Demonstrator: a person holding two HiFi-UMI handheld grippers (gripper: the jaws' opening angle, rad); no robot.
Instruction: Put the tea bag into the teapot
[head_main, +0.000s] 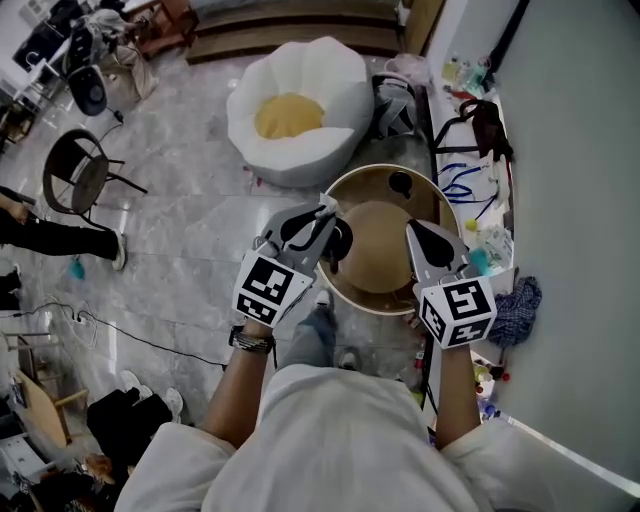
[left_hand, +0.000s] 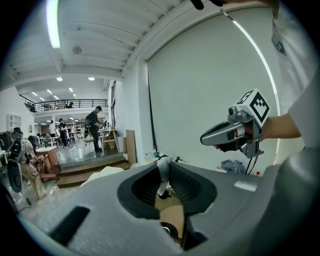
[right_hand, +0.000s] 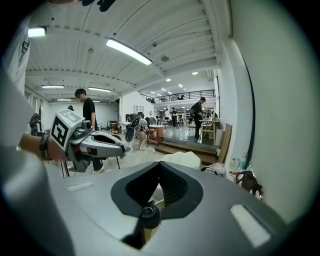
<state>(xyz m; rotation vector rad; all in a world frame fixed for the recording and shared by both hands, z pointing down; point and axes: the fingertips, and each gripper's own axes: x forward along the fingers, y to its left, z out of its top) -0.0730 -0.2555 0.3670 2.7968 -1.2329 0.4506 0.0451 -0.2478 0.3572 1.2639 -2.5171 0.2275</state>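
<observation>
My left gripper (head_main: 327, 213) is shut on a white tea bag (left_hand: 163, 176), which hangs from the tips over the round wooden table (head_main: 362, 178). A dark bit dangles at the bag's lower end. Just under and right of those jaws sits a black round teapot (head_main: 341, 242), seen as a dark ring (left_hand: 168, 230) in the left gripper view. My right gripper (head_main: 413, 231) hovers over the table's right side, its jaws closed tip to tip with nothing between them. A small black piece with a knob (right_hand: 149, 214) shows below the right jaws; what it is I cannot tell.
Another small dark item (head_main: 400, 183) stands at the table's far side. A white and yellow bean bag (head_main: 292, 108) lies beyond the table. Clutter lines the wall at the right (head_main: 482, 205), with a blue cloth (head_main: 516, 310). A black chair (head_main: 78, 175) stands at the left.
</observation>
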